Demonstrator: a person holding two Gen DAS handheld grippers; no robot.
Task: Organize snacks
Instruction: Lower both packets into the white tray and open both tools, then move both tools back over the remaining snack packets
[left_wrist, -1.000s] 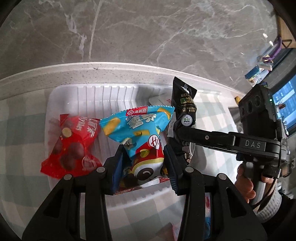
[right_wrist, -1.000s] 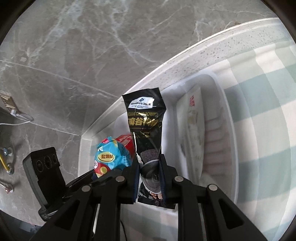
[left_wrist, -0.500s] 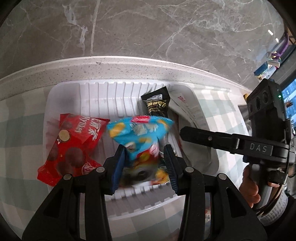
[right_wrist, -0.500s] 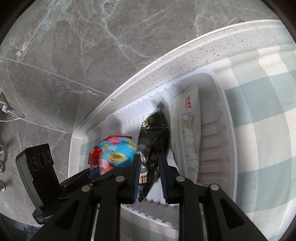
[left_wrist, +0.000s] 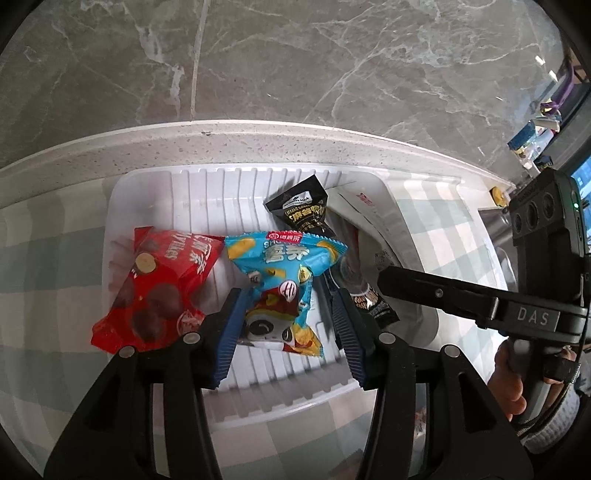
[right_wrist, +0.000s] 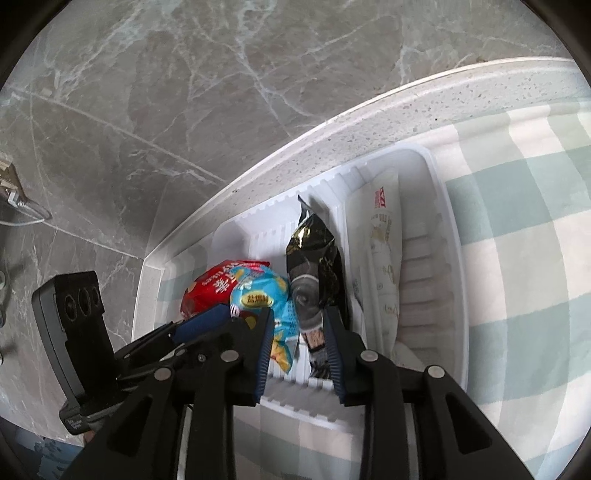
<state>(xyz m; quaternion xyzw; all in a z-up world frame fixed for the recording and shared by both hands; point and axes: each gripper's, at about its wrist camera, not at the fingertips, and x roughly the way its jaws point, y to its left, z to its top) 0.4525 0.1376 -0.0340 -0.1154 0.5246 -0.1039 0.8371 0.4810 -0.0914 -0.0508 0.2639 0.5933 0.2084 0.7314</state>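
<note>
Left gripper (left_wrist: 286, 325): jaws released, straddling the blue snack bag (left_wrist: 286, 284). Right gripper (right_wrist: 297, 345): jaws released around the black snack packet (right_wrist: 314, 273). Both bags lie in the white tray (left_wrist: 236, 184), beside the red bag (left_wrist: 159, 288).

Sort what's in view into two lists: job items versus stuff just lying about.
Job items: white ribbed plastic tray; red candy packet; blue chip packet; black glossy sachet; white flat pouch.

Lying about: green-and-white checked cloth; grey marble wall; cluttered shelf items.
</note>
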